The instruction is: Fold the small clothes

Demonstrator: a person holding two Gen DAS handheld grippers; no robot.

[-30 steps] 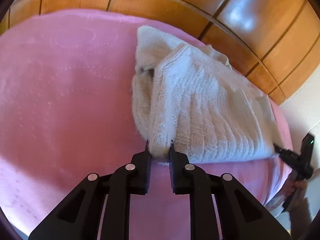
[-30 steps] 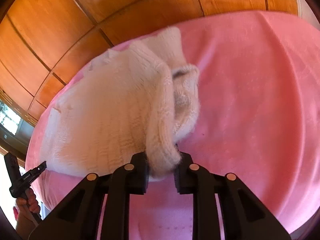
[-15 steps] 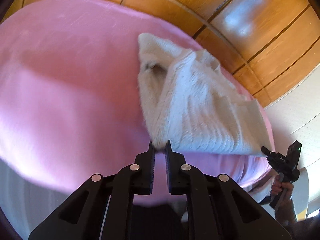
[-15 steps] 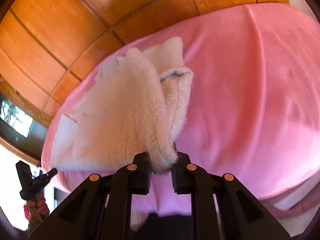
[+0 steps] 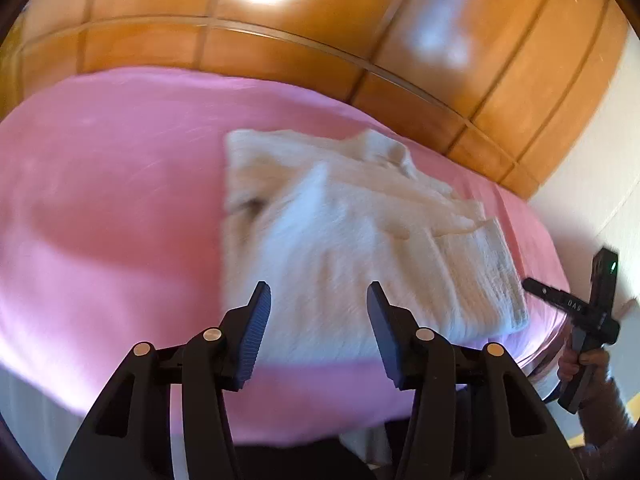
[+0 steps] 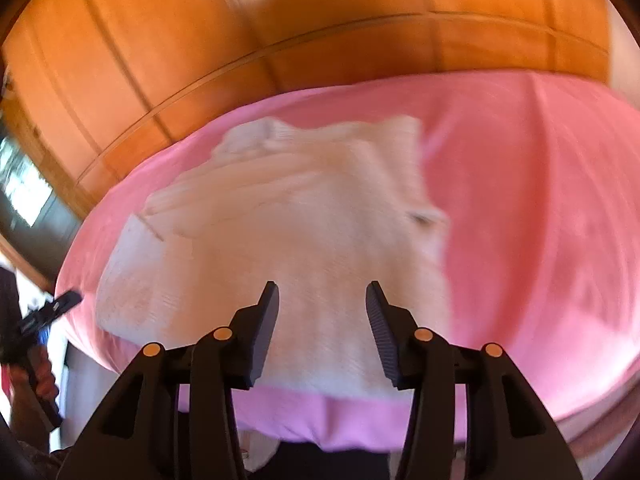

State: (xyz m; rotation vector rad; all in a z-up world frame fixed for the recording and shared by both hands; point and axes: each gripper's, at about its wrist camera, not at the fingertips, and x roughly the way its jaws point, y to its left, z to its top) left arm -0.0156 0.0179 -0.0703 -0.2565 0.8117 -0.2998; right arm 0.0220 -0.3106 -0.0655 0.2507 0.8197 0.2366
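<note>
Cream sweater (image 5: 360, 240) flat near pink bedspread (image 5: 100, 220) edge (claws agape).

Your left wrist camera sits behind the left gripper (image 5: 318, 322), above the near edge of the pink blanket (image 5: 100, 208), facing the far wooden panelling (image 5: 280, 52). Your right wrist camera sits likewise behind the right gripper (image 6: 322, 320), facing the same way from close by. Both views share the white knitted sweater (image 5: 360, 240) in mid-frame. Each catches the other tool at its margin: the right gripper at the left view's right edge, the left gripper at the right view's left edge.
</note>
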